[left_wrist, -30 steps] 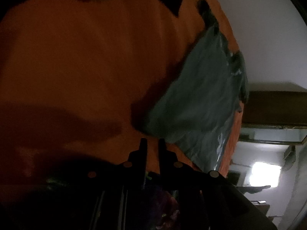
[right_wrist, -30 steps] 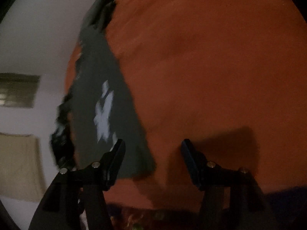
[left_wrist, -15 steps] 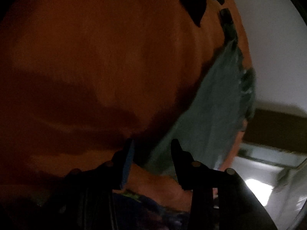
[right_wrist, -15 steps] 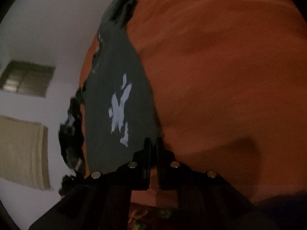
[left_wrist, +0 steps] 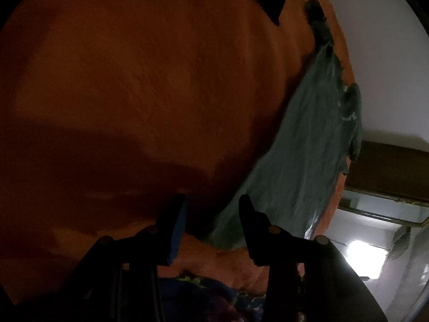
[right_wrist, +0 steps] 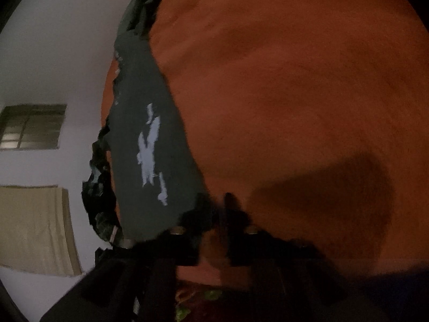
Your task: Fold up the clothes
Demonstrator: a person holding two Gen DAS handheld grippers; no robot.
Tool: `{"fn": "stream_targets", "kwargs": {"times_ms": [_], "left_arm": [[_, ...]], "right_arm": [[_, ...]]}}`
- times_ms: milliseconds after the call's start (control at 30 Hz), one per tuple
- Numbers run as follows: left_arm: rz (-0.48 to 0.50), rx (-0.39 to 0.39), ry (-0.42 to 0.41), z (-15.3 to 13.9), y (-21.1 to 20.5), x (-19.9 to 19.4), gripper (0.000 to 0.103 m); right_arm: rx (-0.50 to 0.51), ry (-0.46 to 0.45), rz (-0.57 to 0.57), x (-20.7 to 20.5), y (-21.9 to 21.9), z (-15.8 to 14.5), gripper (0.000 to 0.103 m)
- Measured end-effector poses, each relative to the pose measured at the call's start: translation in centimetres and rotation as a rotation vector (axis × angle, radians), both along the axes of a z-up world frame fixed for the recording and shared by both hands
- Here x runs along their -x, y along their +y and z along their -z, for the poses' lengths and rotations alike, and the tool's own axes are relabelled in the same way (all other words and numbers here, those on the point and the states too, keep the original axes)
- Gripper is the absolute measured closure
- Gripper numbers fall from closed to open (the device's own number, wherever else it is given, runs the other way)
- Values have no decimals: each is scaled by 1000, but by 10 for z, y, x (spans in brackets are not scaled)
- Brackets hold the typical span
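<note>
A dark grey garment lies flat on the orange bedcover, along its right side in the left wrist view. My left gripper is open, and the garment's near corner lies between its fingers without being pinched. In the right wrist view the same grey garment shows a pale printed mark and runs up the left of the bed. My right gripper is shut at the garment's near corner; the motion blur hides the contact itself.
Crumpled black clothing lies along the bed edge beyond the garment. More dark clothes sit at the far end. A white wall, a window and a curtain stand past the bed. Blue patterned fabric lies under the left gripper.
My left gripper went from shut to open and spread wider, letting go beside the garment's corner. My right gripper went from open to shut at the garment's other near corner.
</note>
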State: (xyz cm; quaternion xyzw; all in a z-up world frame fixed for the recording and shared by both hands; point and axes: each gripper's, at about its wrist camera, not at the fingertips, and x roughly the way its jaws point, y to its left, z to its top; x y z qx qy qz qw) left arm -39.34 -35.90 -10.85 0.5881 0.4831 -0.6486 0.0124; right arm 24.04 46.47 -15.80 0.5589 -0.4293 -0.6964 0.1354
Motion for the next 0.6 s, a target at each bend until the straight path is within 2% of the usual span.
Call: {"fn": "stream_targets", "kwargs": {"times_ms": [100,233,267,300,367,400,433,467,600], "left_arm": [[29,-24,-8,3,6,1,62],[74,-4,-11,8,19,-2,62],[76,10,-1,8,21,-4,62],[70,25,16,7,22,-6,62],[57,69,58,3,23,-11,64],[50,112,74,0,25,-13,70],[43,138,86,-3,25,-16,88],[36,140,94,-4,23,-19,92],[10,147,127,-11,16,-31,96]], "right_arm": [[-17,23,-39,5,-9,-3,54],[-50,31,-58,7,-15,-1,53],[-59,33,-62,8,-16,0,62],[-67,35,-67,8,-18,0,92],[-61,34,-36,4,-12,3,96],[-44,35,-20,2,-9,5,96],[-29,35,-6,0,-7,6,96],[-13,33,13,-3,-4,8,96],[32,36,60,-14,2,10,96]]}}
